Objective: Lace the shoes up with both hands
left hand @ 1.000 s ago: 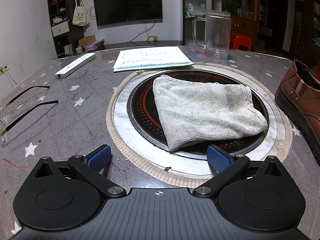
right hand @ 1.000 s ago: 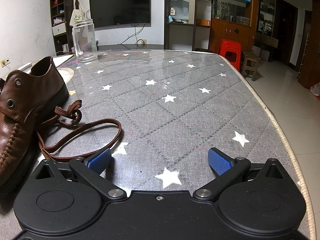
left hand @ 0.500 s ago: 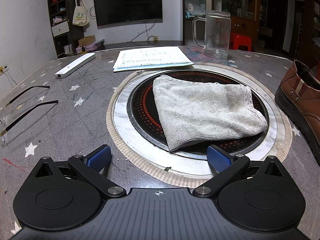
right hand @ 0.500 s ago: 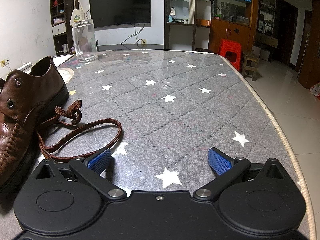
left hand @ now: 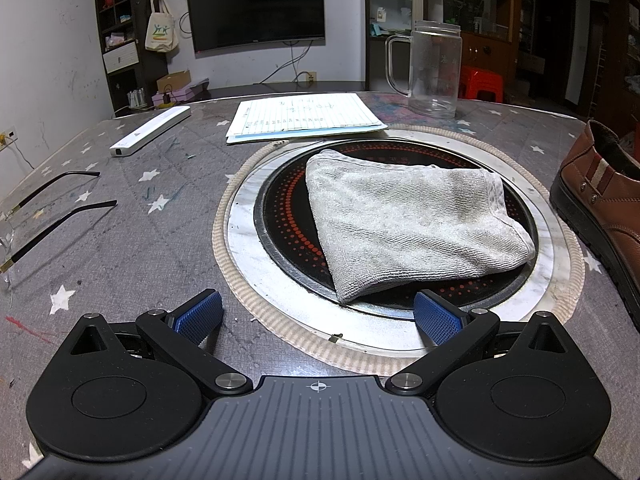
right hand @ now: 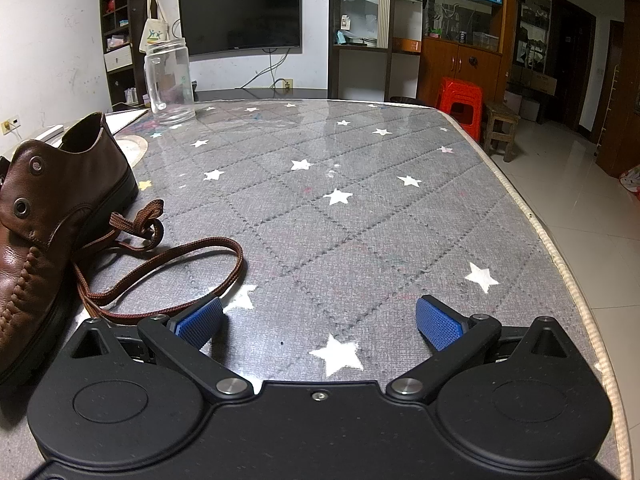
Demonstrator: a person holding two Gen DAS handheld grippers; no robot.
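A brown leather shoe (right hand: 44,216) stands at the left edge of the right wrist view, with two bare metal eyelets showing. Its heel part also shows at the right edge of the left wrist view (left hand: 604,204). A brown shoelace (right hand: 160,268) lies loose in loops on the table beside the shoe, ending near my right gripper's left finger. My right gripper (right hand: 320,320) is open and empty, low over the table, right of the shoe. My left gripper (left hand: 318,316) is open and empty, in front of a round hotplate, left of the shoe.
A grey towel (left hand: 408,224) lies on the round inset hotplate (left hand: 280,216). Behind it are a sheet of paper (left hand: 304,118), a clear jar (left hand: 434,72) and a white bar (left hand: 150,130). Glasses (left hand: 52,216) lie at left. The table edge (right hand: 560,248) runs along the right.
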